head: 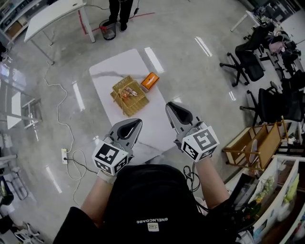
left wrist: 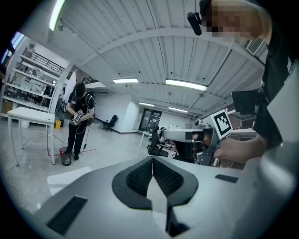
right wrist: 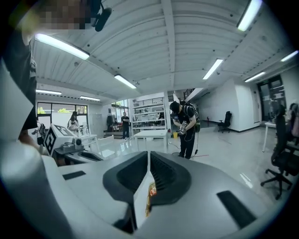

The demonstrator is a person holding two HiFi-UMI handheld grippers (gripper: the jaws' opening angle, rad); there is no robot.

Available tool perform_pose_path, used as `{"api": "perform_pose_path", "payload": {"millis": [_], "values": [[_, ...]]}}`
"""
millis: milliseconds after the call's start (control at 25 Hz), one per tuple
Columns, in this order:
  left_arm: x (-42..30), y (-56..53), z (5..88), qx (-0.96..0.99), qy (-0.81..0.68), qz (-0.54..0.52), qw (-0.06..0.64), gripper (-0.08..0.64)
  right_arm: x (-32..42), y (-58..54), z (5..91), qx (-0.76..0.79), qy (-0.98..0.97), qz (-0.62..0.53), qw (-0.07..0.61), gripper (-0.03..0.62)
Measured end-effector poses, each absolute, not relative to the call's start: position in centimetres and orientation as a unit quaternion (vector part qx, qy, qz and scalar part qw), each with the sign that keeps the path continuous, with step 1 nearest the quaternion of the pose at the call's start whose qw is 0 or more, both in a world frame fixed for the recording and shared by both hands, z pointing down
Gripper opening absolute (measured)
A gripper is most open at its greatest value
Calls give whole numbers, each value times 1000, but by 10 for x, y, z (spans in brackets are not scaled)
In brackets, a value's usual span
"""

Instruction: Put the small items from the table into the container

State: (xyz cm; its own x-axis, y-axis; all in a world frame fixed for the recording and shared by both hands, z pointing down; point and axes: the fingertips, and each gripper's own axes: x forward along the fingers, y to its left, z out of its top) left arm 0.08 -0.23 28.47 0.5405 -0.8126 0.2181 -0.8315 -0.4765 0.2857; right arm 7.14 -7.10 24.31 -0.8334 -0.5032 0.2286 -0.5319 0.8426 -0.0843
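Note:
A woven straw basket [head: 117, 99] stands in the middle of the white table [head: 112, 71], with small wrapped items [head: 127, 91] inside it. An orange box [head: 149, 81] lies on the table just right of the basket. Both grippers are held up in front of my chest, above the table's near end, well apart from the basket. My left gripper [head: 137, 122] [left wrist: 152, 159] is shut with nothing in it. My right gripper [head: 169, 106] [right wrist: 148, 154] is also shut and empty; a sliver of the table and basket shows through the gap behind its tips.
A person stands beyond the table beside a small bin [head: 108, 29]. Another white table [head: 52, 14] is at the far left. Office chairs [head: 250, 62] and a wooden frame [head: 252, 143] stand to the right. A cable and power strip [head: 64, 155] lie on the floor at left.

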Motion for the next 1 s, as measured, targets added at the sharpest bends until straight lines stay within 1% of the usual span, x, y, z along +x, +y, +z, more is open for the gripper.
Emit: {"api": "perform_pose_path", "payload": {"millis": [360, 680, 1000], "values": [[37, -18, 254, 893, -426, 23, 147, 8, 119, -43, 207, 325, -943, 64, 35, 21], [56, -34, 239, 909, -397, 22, 125, 8, 155, -39, 197, 356, -933, 58, 3, 21], [65, -42, 232, 918, -378, 19, 116, 8, 162, -40, 203, 367, -927, 76, -7, 21]]}}
